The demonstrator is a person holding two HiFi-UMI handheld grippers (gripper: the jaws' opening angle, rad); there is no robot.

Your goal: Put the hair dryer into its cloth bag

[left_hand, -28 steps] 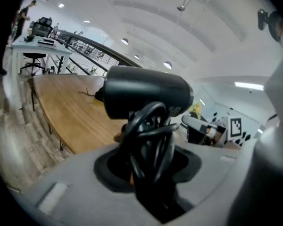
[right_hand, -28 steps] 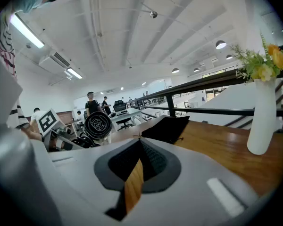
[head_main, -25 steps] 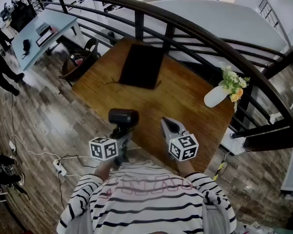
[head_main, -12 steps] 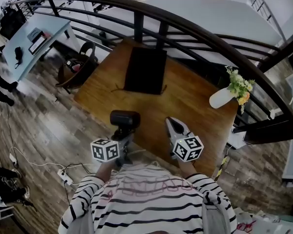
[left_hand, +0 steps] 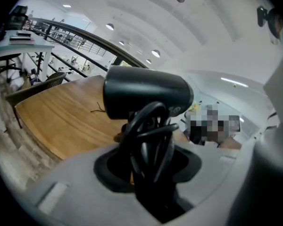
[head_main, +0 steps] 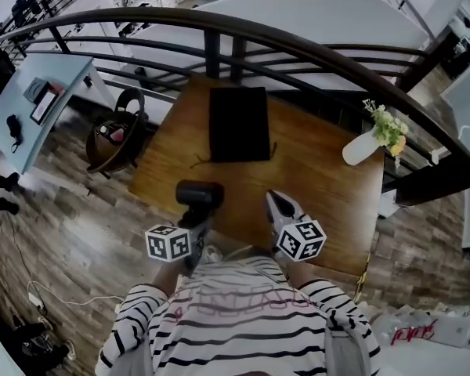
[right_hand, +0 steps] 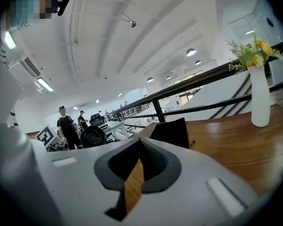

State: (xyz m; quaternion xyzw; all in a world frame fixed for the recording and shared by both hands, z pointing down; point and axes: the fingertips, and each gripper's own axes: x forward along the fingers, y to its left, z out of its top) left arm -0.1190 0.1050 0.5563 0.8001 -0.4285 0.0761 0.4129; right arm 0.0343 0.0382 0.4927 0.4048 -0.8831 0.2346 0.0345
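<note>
A black hair dryer (head_main: 200, 193) stands upright in my left gripper (head_main: 196, 219), just over the near edge of the wooden table (head_main: 329, 186). In the left gripper view the jaws are shut on the dryer's (left_hand: 146, 95) handle, which has its black cord (left_hand: 148, 135) wound around it. The black cloth bag (head_main: 239, 124) lies flat at the table's far side, well beyond both grippers; its drawstring end faces me. My right gripper (head_main: 279, 207) is shut and holds nothing, a little right of the dryer. The right gripper view shows the bag (right_hand: 172, 132) ahead and the dryer (right_hand: 93, 136) at left.
A white vase with flowers (head_main: 362, 149) stands at the table's right corner, seen as vase (right_hand: 260, 102) at right. A dark curved railing (head_main: 298, 49) runs behind the table. A chair (head_main: 113, 135) stands left of the table. People stand farther off.
The table and bag have slid toward the middle of the head view and straightened as I moved up to the table. Both grippers keep their places; the dryer stays held.
</note>
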